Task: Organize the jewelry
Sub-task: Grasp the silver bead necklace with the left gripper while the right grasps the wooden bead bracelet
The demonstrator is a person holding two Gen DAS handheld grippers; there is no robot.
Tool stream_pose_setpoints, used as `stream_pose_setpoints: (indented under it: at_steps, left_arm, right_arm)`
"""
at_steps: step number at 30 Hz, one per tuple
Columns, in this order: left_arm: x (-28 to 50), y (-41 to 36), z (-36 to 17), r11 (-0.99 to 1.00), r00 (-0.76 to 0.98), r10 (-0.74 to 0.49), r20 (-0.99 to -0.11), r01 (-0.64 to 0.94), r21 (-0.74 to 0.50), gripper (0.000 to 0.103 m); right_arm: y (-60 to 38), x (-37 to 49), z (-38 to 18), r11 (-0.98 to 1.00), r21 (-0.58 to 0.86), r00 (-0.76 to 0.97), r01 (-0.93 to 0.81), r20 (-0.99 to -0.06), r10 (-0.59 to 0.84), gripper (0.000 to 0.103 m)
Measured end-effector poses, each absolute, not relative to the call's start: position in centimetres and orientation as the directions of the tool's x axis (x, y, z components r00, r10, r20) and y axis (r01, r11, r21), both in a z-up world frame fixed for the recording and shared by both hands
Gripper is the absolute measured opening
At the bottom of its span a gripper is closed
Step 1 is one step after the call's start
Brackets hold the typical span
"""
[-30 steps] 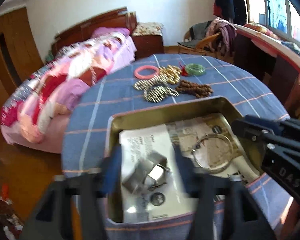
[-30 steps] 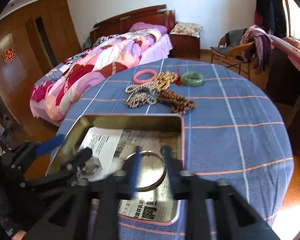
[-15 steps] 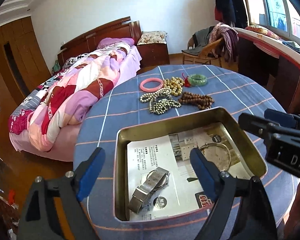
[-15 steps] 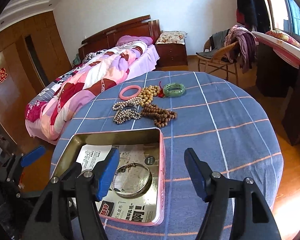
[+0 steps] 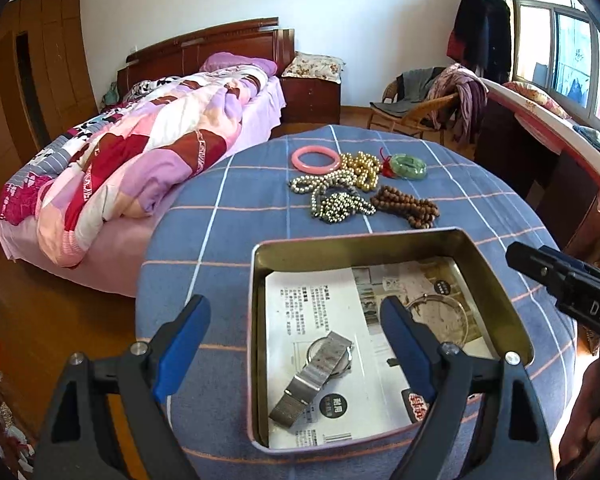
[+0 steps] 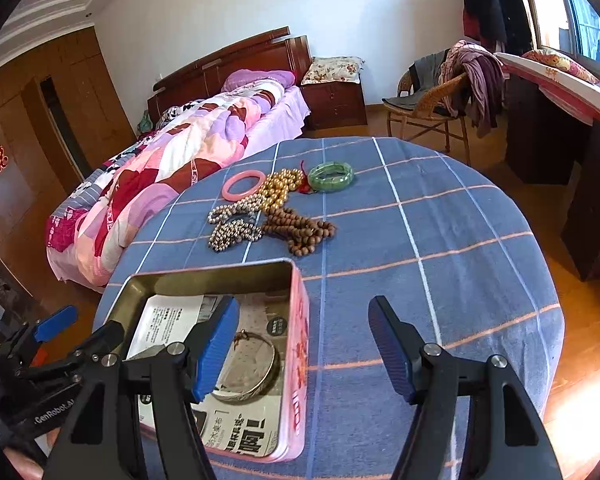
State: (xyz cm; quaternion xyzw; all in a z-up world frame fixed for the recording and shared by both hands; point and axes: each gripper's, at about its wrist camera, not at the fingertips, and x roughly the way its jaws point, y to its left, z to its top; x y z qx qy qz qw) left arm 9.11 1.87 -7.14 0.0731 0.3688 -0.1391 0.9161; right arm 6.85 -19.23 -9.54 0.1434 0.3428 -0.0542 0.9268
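A pink tin box (image 5: 500, 280) (image 6: 300, 320) lined with newspaper stands at the table's near edge. Inside lie a silver watch (image 5: 320, 372) and a silver bangle (image 5: 448, 316) (image 6: 256, 368). My left gripper (image 5: 296, 340) is open and empty above the box's left side. My right gripper (image 6: 304, 340) is open and empty above the box's right wall. Further back on the cloth lie a pink bangle (image 5: 315, 159) (image 6: 242, 185), a green bangle (image 5: 410, 166) (image 6: 331, 176), gold beads (image 5: 362, 168), silver beads (image 5: 332, 196) (image 6: 232, 226) and brown wooden beads (image 5: 408, 205) (image 6: 300, 230).
The round table has a blue checked cloth (image 6: 440, 240). A bed (image 5: 140, 152) stands to the left, a wicker chair with clothes (image 6: 440, 100) behind, and a dark desk (image 6: 560, 140) to the right.
Both grippers opened and let go, the left of the watch and the right of the silver bangle, which now lie in the box. Both grippers pulled back and up.
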Motion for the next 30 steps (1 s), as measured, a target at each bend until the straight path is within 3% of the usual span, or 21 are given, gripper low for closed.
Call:
stream_pose_setpoints:
  at_steps: [7, 16, 20, 30]
  left_arm:
    - [11.2, 2.5, -6.6, 0.948, 0.663, -0.251, -0.705, 0.316, -0.040, 0.089]
    - [14.8, 0.8, -5.7, 0.933, 0.639, -0.278, -0.717, 0.357, -0.043, 0.088]
    - [17.5, -0.6, -5.9, 0.920, 0.594, -0.290, -0.751, 0.389, -0.048, 0.081]
    - [23.3, -4.3, -8.8, 0.912, 0.463, -0.278, -0.841, 0.401, -0.081, 0.076]
  right_arm:
    - [-20.7, 8.8, -9.7, 0.952, 0.237, 0.742, 0.196, -0.671, 0.014, 0.068]
    - [-21.5, 13.0, -9.2, 0.963, 0.209, 0.731, 0.169, -0.682, 0.020, 0.068]
    - [-22.0, 15.5, -9.6, 0.967, 0.204, 0.705, 0.151, -0.708, 0.040, 0.067]
    - [-22.6, 22.5, -12.3, 0.985, 0.156, 0.609, 0.077, -0.789, 0.078, 0.067]
